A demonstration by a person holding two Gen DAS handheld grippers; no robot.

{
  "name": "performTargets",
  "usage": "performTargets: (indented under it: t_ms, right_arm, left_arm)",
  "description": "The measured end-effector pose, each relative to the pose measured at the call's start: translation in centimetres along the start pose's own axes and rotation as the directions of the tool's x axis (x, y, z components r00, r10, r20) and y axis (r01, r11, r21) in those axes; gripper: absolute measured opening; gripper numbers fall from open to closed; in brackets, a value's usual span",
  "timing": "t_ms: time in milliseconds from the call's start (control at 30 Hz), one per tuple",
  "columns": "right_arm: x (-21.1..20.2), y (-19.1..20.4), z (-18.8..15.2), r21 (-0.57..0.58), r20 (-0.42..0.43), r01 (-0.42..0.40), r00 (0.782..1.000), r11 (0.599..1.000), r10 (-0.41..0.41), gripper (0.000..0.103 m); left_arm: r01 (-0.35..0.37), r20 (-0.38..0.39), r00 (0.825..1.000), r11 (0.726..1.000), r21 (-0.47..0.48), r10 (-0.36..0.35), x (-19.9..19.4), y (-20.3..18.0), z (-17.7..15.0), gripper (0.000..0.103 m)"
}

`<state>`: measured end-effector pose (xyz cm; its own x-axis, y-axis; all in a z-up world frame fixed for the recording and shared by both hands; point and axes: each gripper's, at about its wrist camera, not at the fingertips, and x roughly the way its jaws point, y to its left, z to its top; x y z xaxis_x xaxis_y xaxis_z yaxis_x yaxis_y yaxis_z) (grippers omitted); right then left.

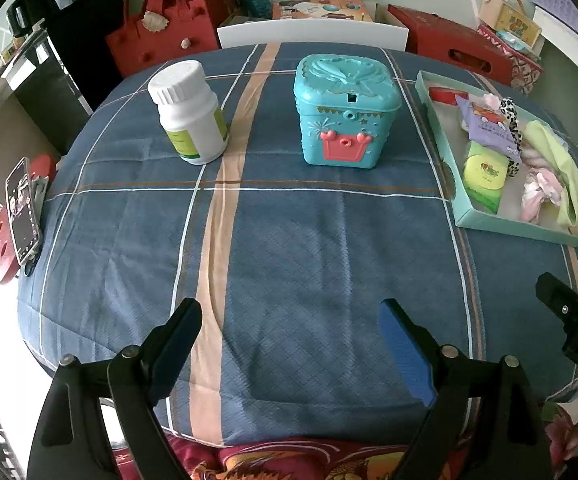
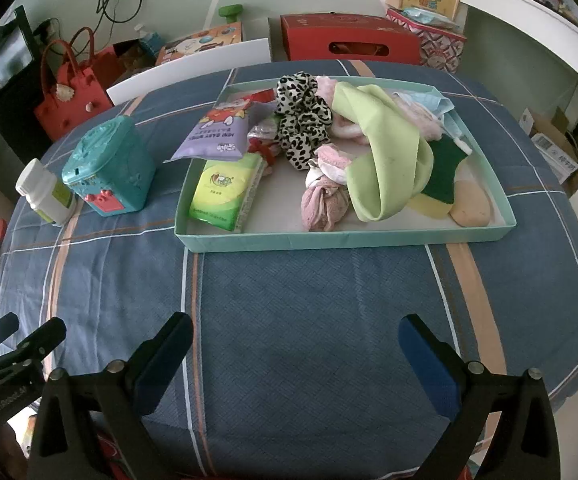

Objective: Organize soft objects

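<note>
Loosely piled soft items, among them a leopard-print fabric scrunchie and a lime-green folded cloth, were held in the shallow teal cardboard tray near the surface's far right edge. Both the left gripper and right gripper were kept apart and empty. The cloth was judged light and limp, best pinched at a raised fold.

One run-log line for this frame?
left gripper open, empty | right gripper open, empty | soft items piled in tray | nothing touched

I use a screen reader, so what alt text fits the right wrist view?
A shallow mint-green cardboard tray on a blue plaid tablecloth holds a leopard-print scrunchie, lime-green cloth and tissue packs. The open right gripper hovers in front, empty.
</note>
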<state>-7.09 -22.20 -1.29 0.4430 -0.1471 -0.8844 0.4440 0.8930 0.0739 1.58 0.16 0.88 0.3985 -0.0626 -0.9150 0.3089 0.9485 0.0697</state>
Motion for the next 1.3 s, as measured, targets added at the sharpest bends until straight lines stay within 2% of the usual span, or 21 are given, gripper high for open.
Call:
performTargets:
  t_ms: [1300]
  right_arm:
    - [-0.01, 0.12, 0.06, -0.016, 0.0, 0.011, 1.0, 1.0, -0.011, 0.103]
  left_arm:
    - [-0.013, -0.011, 1.0, 1.0, -0.001, 0.012, 0.28, 0.08, 0.02, 0.09]
